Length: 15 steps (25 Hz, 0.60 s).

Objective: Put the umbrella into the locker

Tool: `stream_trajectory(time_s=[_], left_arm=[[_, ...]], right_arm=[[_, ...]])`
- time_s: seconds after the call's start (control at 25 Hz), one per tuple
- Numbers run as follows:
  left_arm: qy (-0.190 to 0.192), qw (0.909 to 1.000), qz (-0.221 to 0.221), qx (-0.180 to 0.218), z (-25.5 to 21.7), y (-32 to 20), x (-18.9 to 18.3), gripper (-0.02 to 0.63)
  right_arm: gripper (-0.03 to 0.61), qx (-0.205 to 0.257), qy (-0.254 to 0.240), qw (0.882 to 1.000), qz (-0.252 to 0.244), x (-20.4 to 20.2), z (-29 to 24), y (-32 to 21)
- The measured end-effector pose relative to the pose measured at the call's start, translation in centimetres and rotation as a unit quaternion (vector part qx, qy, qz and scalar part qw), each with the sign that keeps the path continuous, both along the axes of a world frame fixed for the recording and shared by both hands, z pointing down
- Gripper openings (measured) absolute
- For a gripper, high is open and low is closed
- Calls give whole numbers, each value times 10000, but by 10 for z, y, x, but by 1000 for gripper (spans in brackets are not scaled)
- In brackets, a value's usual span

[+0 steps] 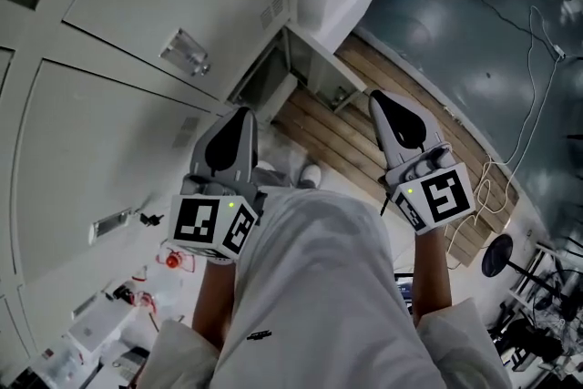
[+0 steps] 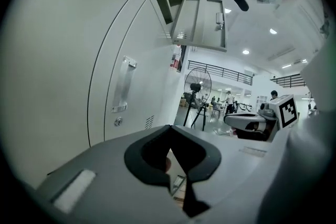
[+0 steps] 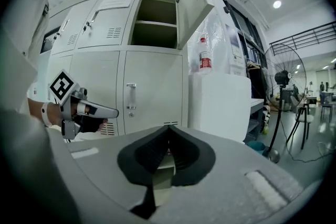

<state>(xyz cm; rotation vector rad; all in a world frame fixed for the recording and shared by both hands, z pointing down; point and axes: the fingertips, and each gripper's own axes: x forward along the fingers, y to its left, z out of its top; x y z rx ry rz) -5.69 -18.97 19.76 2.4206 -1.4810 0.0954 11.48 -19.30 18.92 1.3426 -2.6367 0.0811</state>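
Left gripper (image 2: 169, 128): jaws together, dark pads meeting at the tips, nothing between them. Pointing roughly level along the locker bank (image 2: 63, 60).

Right gripper (image 3: 169, 127): jaws together likewise, nothing gripped. Pointing at the front of the lockers.

Head view: both grippers side by side ahead of the person, left gripper (image 1: 241, 118) near the locker fronts, right gripper (image 1: 381, 100) over the wooden slats (image 1: 337, 141) on the floor. Well apart from each other. A marker cube (image 1: 439, 196) sits at the rear of the right one. White clothing (image 1: 319, 278) fills the lower frame.

Each gripper shows in the other's view: the right one at the right edge of the left gripper view, the left one at the left edge of the right gripper view.

Open locker (image 3: 156, 21): upper row, above the tall closed doors and higher than both grippers. Its door (image 3: 195, 0) is swung out to the right; one shelf shows inside. A closed door below carries an upright handle (image 3: 130, 93).

Just right of the lockers: white foam box (image 3: 220, 105), with a red-labelled bottle (image 3: 205, 57) standing on top. Beyond it, a fan (image 3: 283, 78) on a stand.

Umbrella: cannot be made out in any view, so its place cannot be told.
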Motion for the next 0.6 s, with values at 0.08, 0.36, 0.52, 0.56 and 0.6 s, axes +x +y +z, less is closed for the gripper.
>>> stream_trajectory(time_s=[0.08,0.36,0.52,0.56,0.6], left_arm=[[12,10000,-38,54,-4,1,-1,15],[-11,9997,-12,234,-18,10,3,15],[-50,9996,94,264,-20,13,9,15],[-47,9995,111,283,-21,14,11,15],[-38,9995,121,306,-22,15,13,15]], right_arm=[[-8,64,19,10000,72,7,-6,4],[-8,128,-9,9993,354,29,-17,22],[-8,200,10,9982,571,41,-22,36],[-8,225,2,9978,624,44,-24,39],[-8,247,-7,9974,681,47,-25,42]])
